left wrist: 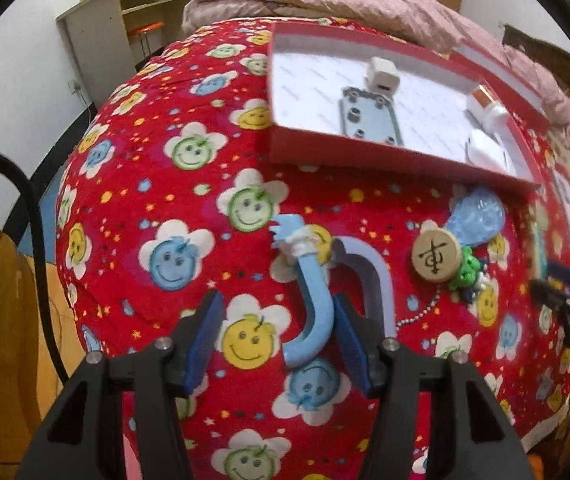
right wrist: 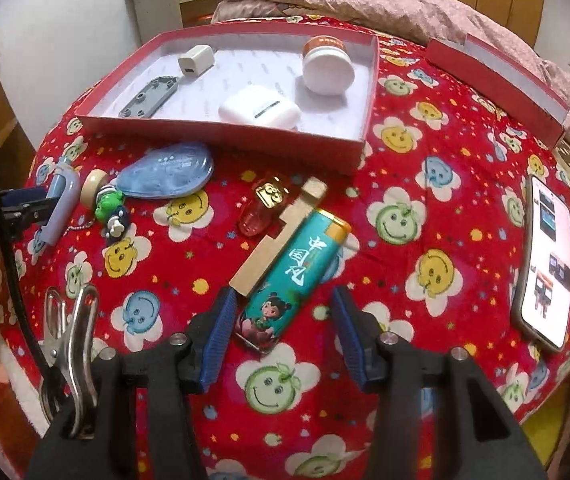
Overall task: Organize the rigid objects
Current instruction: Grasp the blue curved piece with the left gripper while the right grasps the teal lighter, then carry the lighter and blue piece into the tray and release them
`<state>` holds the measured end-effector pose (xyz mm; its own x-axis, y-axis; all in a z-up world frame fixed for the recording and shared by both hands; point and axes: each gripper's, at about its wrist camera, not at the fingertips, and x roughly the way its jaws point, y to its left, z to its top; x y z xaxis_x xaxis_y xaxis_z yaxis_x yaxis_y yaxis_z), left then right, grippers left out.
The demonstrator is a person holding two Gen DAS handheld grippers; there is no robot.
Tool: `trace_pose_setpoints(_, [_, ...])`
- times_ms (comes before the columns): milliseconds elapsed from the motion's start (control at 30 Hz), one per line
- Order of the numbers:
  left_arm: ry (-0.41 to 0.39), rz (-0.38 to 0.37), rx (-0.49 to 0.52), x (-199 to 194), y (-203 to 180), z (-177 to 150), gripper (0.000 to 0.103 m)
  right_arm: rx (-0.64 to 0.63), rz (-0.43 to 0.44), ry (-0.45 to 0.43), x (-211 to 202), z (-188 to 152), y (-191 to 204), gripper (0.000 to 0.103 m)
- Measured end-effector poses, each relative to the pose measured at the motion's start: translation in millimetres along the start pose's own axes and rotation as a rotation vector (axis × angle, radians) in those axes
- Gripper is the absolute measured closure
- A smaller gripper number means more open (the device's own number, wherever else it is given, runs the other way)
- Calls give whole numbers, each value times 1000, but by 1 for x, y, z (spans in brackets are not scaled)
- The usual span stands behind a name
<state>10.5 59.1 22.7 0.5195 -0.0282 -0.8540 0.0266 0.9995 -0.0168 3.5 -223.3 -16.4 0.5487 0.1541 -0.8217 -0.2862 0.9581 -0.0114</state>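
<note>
Bed cover [right wrist: 425, 184]: printed cloth, matt, showing slight wrinkling. Box [right wrist: 221, 136]: red cardboard, white paper lining. Lighter [right wrist: 289, 276]: glossy plastic, gold metal cap gleaming. Clip [right wrist: 73, 344]: shiny metal. Disc [left wrist: 436, 255]: matt wood. Hook [left wrist: 317, 304]: smooth blue plastic. Pads [right wrist: 221, 332]: ribbed blue rubbery finish. Phone [right wrist: 547, 256]: glossy screen glowing.
</note>
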Motion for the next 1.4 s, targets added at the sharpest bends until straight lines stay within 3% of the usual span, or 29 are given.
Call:
trace_pose_setpoints(100, [-7,17,3,1,1,2,46,16,8,4,-1,0,-7,62])
trace_pose_setpoints(267, [-39,8,50,2,-12,5,78,45,10,6,2,7,-12,65])
trace_pose_setpoints(433, [-42,-13,62,1,-17,6,91,16,4,12,6,13,-10,67])
trace_pose_setpoints(633, [-35,-27,55,0,-15,3,91,-1,13,35,2,8,-16,79])
trace_pose_setpoints(1033, [-36,-55,52,-12,-14,6,91,-44,-8,80,5,14,-12,79])
trace_pose_setpoints(1400, [-77,-72,86,-35,-24,22,91,-51,35,25,-19,15,-4,79])
